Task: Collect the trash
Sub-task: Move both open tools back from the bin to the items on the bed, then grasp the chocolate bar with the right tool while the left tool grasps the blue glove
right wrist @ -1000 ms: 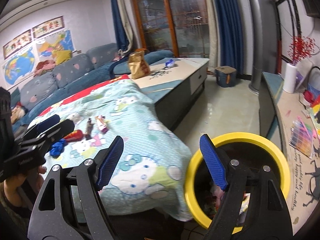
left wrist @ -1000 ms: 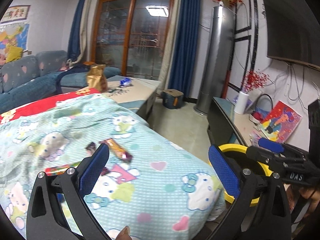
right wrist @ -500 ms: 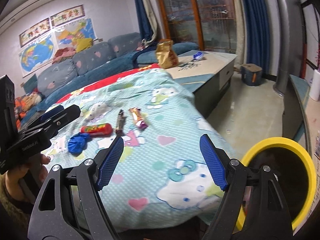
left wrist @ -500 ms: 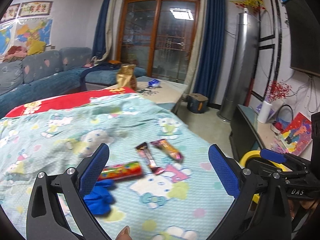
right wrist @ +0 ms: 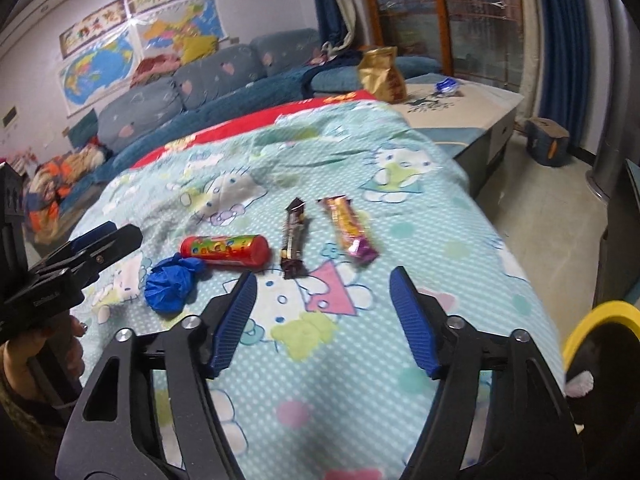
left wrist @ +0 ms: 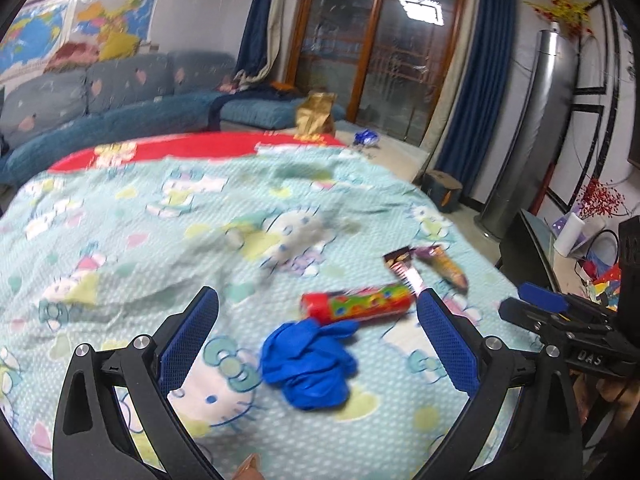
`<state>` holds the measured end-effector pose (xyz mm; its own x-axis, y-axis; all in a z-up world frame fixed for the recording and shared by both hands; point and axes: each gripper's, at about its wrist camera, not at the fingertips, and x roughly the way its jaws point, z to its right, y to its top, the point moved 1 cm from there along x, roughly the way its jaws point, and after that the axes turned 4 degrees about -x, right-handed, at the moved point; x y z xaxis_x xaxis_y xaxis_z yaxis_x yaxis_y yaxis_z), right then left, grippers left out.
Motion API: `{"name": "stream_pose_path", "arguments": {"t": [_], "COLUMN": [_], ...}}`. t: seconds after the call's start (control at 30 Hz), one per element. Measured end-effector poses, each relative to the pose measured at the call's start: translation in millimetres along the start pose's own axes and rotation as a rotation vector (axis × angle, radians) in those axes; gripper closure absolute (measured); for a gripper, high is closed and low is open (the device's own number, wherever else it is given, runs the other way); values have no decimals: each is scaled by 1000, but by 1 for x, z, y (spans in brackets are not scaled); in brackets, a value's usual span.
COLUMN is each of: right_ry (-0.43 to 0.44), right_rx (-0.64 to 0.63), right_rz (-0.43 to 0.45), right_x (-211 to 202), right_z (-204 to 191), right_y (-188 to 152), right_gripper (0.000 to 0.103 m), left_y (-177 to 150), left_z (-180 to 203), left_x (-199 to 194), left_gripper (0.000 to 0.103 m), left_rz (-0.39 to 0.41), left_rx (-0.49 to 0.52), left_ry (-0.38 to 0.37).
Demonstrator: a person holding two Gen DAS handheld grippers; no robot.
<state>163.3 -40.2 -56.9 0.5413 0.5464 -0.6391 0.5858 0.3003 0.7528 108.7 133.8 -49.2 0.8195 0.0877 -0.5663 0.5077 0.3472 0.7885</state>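
Where wrappers lie, a gold bag (right wrist: 380,74) well beyond, path unobstructed.

trash on blanket | blue glove (right wrist: 173,283) crumpled | red tube (right wrist: 225,250) sideways | two wrappers (right wrist: 294,239) flat

Your inventory: blanket (right wrist: 360,360), soft printed cloth, dotted weave, matt. Red tube (right wrist: 224,250), glossy smooth plastic. Dark wrapper (right wrist: 294,240) and orange wrapper (right wrist: 348,226), shiny crinkled foil. Blue glove (left wrist: 306,364), thin crumpled rubber, slight sheen. Your jaws: ribbed blue pads, matt black plastic arms.
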Motion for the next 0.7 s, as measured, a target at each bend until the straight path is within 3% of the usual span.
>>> {"name": "stream_pose_path", "arguments": {"t": [0.27,0.43,0.6,0.67,0.7], "right_ry": [25,11,6,7,9], "right_rx": [-51,-86,-99,-96,-92], "right_rz": [-82,-126,-164,-176,-179], "right_x": [43,64,79,84,84], "right_z": [-18,-26,-28,-27,-27], "right_y": [9,13,11,8,7], "right_gripper": [65,70,76,87,87], "left_y": [-14,-21,-30,-33,-34], "left_z": [-16,-11,-9,-8,-7], "left_x": [15,25,34,36,37], "left_gripper": [7,8,21,25,28], "left_rz": [-91,-127,-171,-183,-185], "left_rx": [-49,-39,-35,-32,-28], "left_ry": [-38,-56,-46,-40,-40]}}
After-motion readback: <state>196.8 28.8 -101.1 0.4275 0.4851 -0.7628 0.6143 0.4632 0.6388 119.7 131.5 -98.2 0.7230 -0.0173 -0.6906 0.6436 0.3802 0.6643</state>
